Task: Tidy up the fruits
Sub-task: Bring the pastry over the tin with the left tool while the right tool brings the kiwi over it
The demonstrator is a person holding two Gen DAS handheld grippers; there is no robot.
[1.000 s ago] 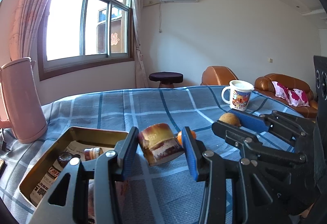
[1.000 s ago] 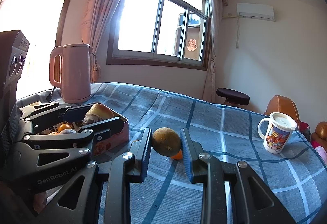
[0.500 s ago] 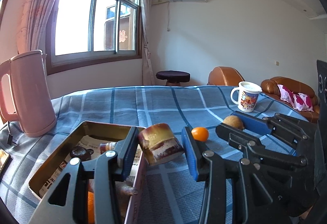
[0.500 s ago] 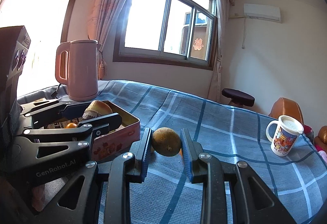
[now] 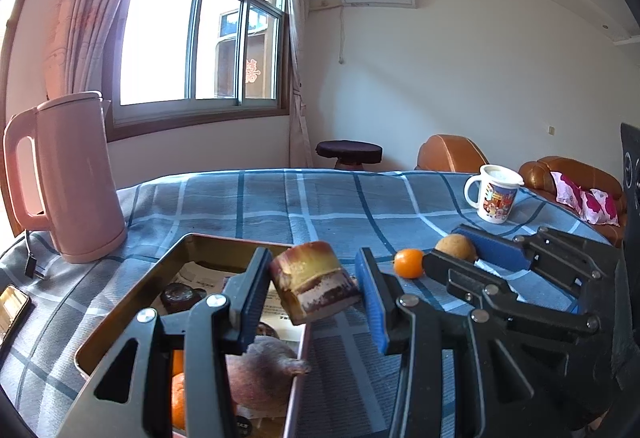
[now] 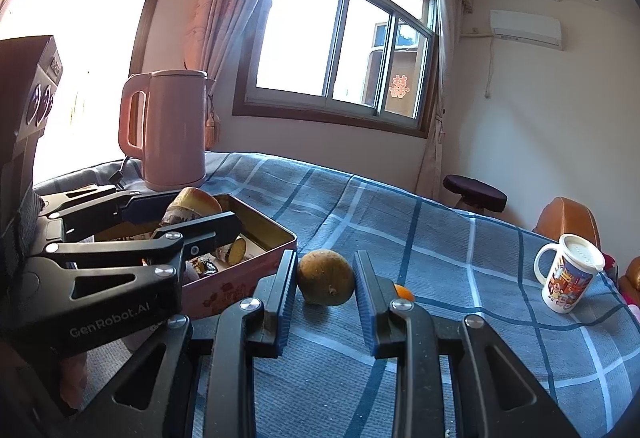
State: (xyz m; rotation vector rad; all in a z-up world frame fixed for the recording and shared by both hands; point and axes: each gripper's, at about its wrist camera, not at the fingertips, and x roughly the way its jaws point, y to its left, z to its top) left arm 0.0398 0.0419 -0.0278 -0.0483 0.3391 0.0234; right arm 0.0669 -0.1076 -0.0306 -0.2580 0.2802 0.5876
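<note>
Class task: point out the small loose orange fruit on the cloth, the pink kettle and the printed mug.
Small orange fruit (image 5: 408,263), left wrist view, centre.
Pink kettle (image 6: 174,128), right wrist view, body.
Printed mug (image 5: 497,199), left wrist view, printed side.

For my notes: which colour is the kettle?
Pale pink kettle; right wrist view shows it best.

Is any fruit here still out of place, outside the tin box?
Yes. A small orange fruit lies loose on the checked cloth, apart from the tin box, where the other fruits are collected.

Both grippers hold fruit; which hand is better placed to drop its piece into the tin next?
Left. Its sugarcane chunk already hangs over the tin, while the right gripper holds its brown fruit beside the tin, over the cloth.
</note>
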